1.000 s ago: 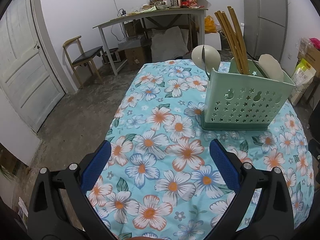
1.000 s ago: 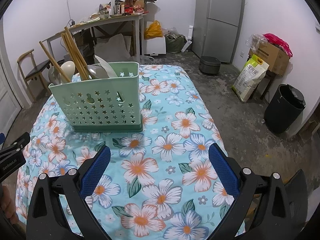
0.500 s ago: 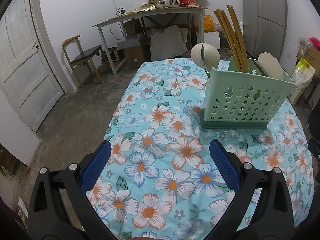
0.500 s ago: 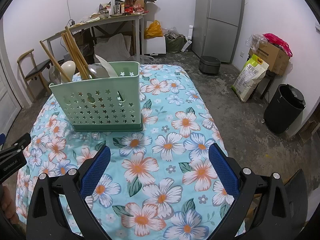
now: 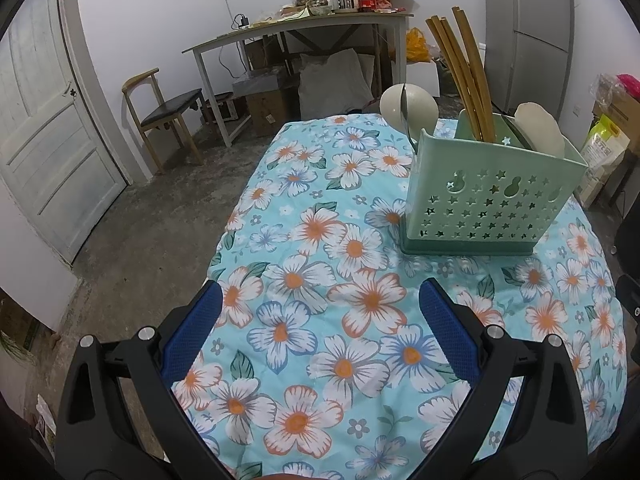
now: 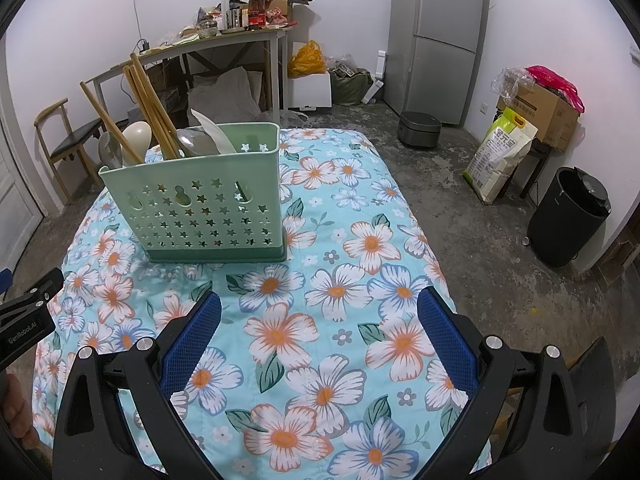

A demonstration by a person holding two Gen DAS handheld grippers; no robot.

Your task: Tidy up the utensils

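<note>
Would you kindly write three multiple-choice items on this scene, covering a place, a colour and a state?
1. Where do the wooden chopsticks stand?
A. flat on the cloth
B. in the utensil caddy
C. on the chair

2. What colour is the caddy?
A. pale green
B. red
C. black

3. How is the right gripper?
A. shut on a spoon
B. shut, empty
C. open, empty

Answers: 1 B, they rise from its top; 2 A, its star-punched wall is green; 3 C, the blue pads stand wide apart over flowered cloth.
</note>
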